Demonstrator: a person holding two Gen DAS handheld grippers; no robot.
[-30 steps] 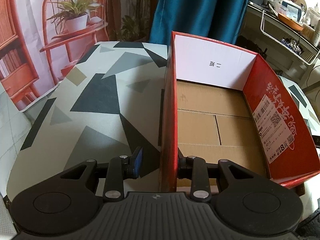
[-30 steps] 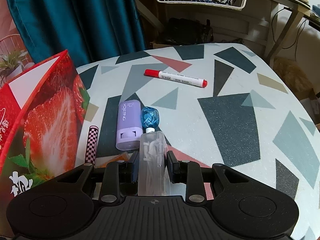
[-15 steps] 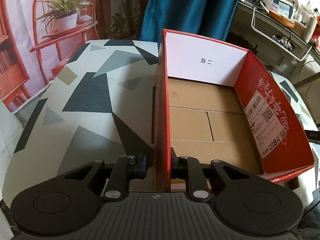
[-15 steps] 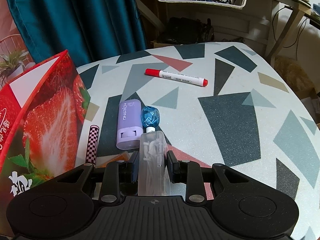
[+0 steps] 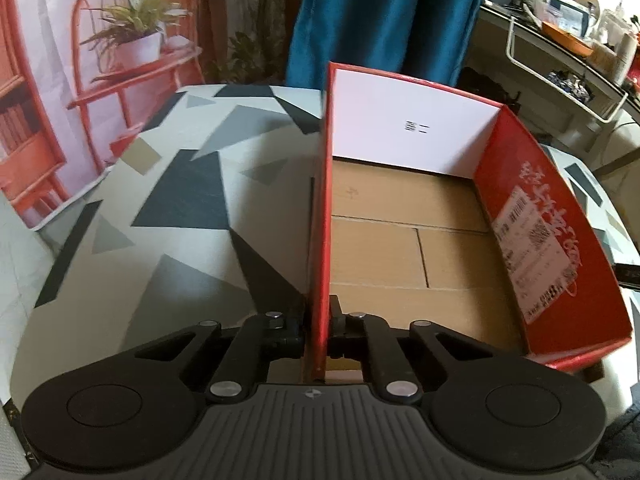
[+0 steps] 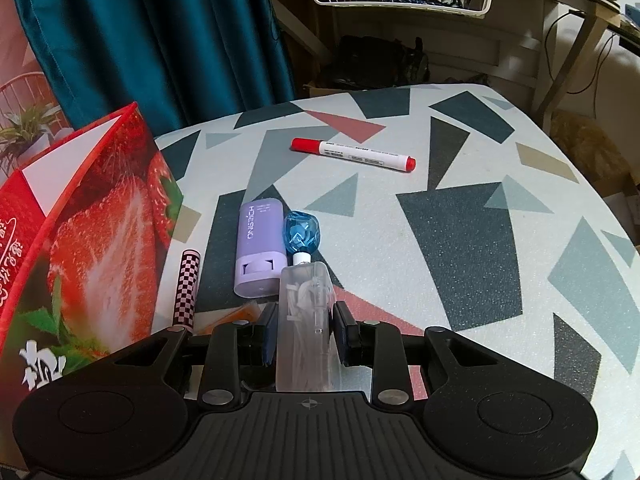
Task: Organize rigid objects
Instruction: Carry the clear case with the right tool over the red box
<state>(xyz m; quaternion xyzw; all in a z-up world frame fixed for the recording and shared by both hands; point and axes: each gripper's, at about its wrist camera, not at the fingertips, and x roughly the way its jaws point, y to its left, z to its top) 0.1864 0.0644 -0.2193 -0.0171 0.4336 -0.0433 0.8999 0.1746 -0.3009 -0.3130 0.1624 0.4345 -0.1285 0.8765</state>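
On the patterned desk [image 6: 460,216], the right tool [image 6: 305,332] clamps a clear, blue-capped bottle [image 6: 306,320]; the left tool [image 5: 318,328] is clamped on the red box [image 5: 324,220] wall.

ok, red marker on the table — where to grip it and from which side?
Grip the red marker on its white barrel at mid-length, coming down from above with the fingers across it. It lies flat on the table, apart from the other items, so both long sides look free; the red end caps are poorer seats. The right gripper would first have to put down the clear bottle.
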